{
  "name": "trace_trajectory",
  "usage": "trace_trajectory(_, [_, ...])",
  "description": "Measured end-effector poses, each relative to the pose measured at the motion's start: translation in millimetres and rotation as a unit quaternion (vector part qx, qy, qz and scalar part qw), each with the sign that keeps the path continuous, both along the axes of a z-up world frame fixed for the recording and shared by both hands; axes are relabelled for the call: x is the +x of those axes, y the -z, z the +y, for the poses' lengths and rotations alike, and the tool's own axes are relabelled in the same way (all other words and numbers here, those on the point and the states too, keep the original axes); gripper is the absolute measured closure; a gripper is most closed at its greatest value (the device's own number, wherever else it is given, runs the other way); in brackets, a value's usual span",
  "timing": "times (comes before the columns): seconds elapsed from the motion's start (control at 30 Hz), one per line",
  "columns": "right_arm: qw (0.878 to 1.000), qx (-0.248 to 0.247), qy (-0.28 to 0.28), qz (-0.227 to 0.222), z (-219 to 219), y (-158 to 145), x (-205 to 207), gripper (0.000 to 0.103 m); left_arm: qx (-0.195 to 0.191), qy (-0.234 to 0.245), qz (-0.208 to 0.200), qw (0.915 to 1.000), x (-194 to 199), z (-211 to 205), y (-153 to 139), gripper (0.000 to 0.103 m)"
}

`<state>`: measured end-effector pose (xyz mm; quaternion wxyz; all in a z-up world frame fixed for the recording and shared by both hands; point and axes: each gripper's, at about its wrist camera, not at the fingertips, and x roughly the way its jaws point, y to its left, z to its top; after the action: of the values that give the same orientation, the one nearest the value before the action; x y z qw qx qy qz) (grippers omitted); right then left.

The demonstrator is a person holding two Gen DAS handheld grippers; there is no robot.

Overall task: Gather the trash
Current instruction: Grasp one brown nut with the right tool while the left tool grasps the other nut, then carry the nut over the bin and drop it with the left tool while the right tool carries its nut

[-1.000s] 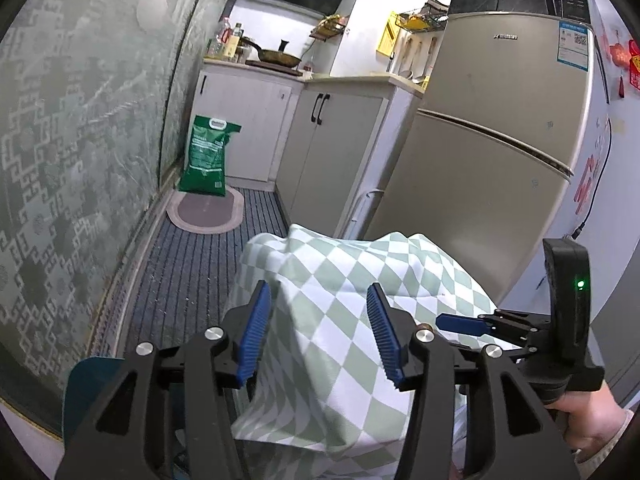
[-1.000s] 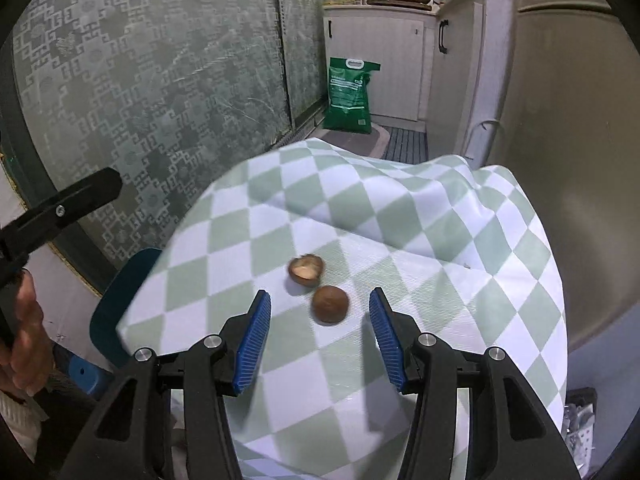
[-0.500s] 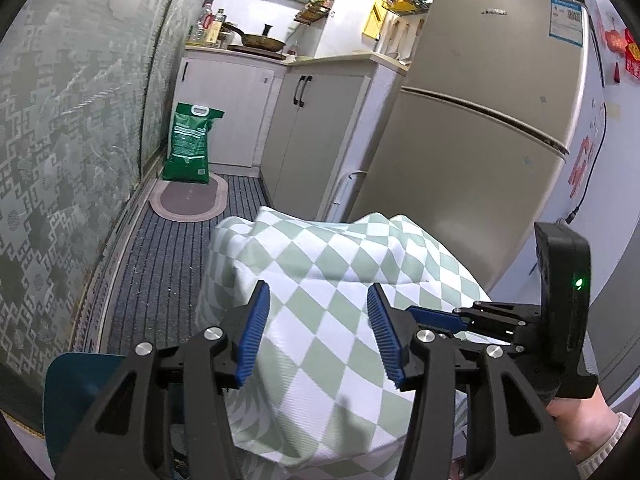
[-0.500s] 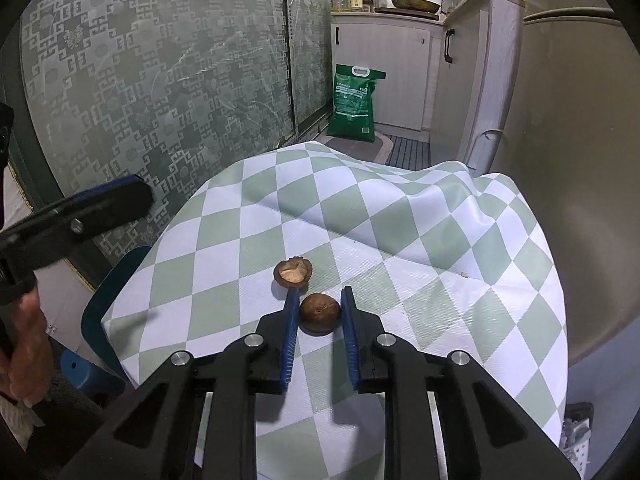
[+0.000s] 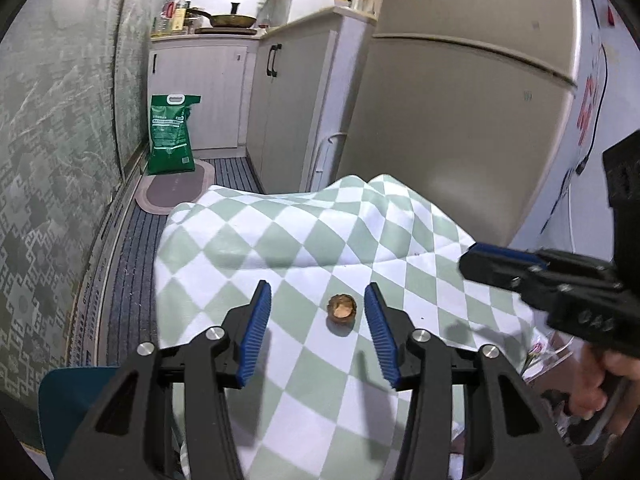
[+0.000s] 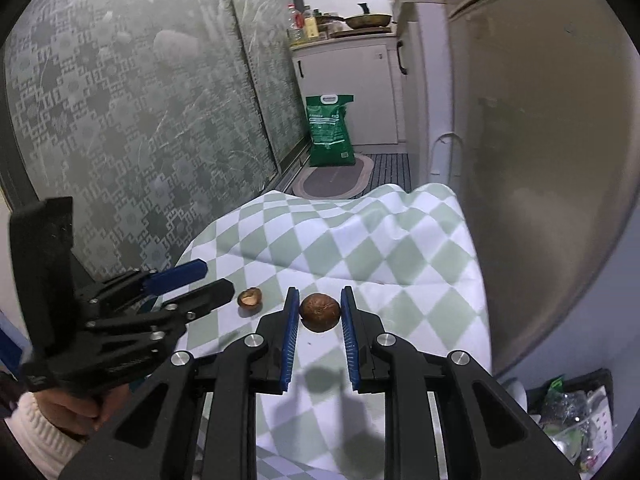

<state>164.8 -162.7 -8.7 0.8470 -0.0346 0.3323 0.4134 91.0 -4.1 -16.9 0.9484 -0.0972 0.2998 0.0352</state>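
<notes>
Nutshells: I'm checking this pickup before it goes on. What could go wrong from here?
1. The round shell is pinched only at the tips of the right hand-held gripper, so it may pop out.
2. The half shell sits off-centre in the open left hand-held gripper; closing may nudge it along the wrinkled cloth.

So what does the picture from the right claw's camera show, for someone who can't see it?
The right claw is shut on a round brown nut shell over a green-and-white checked cloth. A broken shell half lies on the cloth just left of it, with the left claw reaching in beside it. A green bag stands on the kitchen floor behind.
</notes>
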Motion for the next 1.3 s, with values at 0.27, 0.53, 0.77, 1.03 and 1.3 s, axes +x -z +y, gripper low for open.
trace_trajectory(0.27, [1.0, 0.002, 0.005, 0.005, -19.6, 1.8, 3.3, 0.082, 0.025, 0.003, 0.037, 0.999, 18.4, -16.9, 13.0, 0.067])
trace_trajectory(0.53, [1.0, -0.002, 0.001, 0.0, -26.4, 0.4, 1.6, 0.082, 0.058, -0.006, 0.054, 0.9968, 26.5, -25.7, 18.6, 0.082])
trace_trajectory(0.77, [1.0, 0.003, 0.0, -0.001, -26.1, -4.7, 0.1, 0.082, 0.037, 0.002, 0.04, 0.9985, 16.7, -21.8, 13.7, 0.082])
trace_trajectory(1.03, [1.0, 0.003, -0.014, -0.009, -9.1, -12.3, -9.4, 0.082, 0.035, -0.01, 0.021, 0.9991, -5.4, -3.5, 0.2, 0.082])
trace_trajectory(1.3, [0.999, 0.008, -0.039, -0.014, 25.1, -21.1, -23.8, 0.082, 0.026, -0.046, 0.011, 0.9985, -32.6, 34.6, -7.0, 0.082])
